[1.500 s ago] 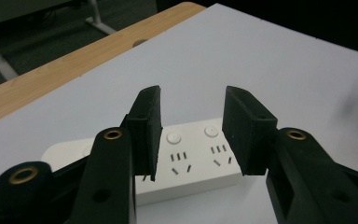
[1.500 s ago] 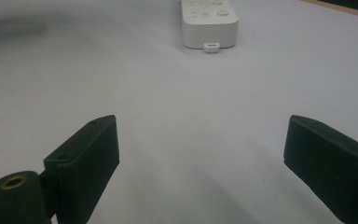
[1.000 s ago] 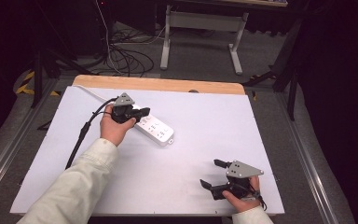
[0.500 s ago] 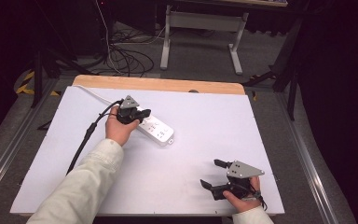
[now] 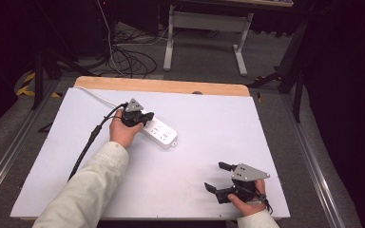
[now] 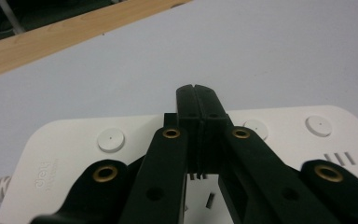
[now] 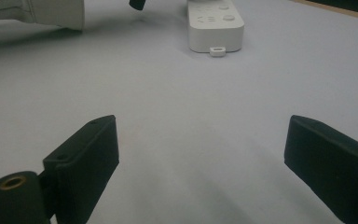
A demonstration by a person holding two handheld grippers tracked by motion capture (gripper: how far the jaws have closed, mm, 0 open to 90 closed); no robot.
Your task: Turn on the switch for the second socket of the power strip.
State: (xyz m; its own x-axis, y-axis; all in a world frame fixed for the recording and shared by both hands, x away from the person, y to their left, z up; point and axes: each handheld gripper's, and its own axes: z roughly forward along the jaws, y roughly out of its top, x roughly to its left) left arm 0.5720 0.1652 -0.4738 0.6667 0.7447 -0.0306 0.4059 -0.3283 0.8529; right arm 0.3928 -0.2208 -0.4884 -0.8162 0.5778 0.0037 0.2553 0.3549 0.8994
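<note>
White power strip [image 5: 158, 132] lies flat on the pale table cover [image 5: 209, 118], a little left of the middle, running at a slant from upper left to lower right. Its white cord [image 5: 95, 96] leaves the upper left end toward the wooden table edge [image 5: 171, 86].

The left gripper [image 5: 141, 118] is over the upper left end of the strip. Its jaws are pressed fully together, with nothing between them. In the left gripper view the joined tips [image 6: 197, 105] point down at the top face of the strip [image 6: 65, 149], between two round buttons [image 6: 110, 140]; if they really touch the plastic, I cannot tell. That view also shows the socket slots [image 6: 209, 200] beneath the jaws, which are too small to see from above.

The right gripper [image 5: 216, 176] rests low near the front right corner of the table, well apart from the strip. Its jaws stand wide apart and hold nothing. In the right gripper view there is bare cover [image 7: 200, 140] between the two black pads [image 7: 88, 158], and farther off the free end of the strip [image 7: 216, 25] with a small mounting tab [image 7: 218, 50].

A black cable [image 5: 86, 147] trails from the left gripper along the person's light sleeve [image 5: 88, 190]. Nothing lies between the right gripper and the strip. Behind the table, a tangle of dark cables [image 5: 123, 57] is on the floor, beside a grey metal stand [image 5: 204, 28].
</note>
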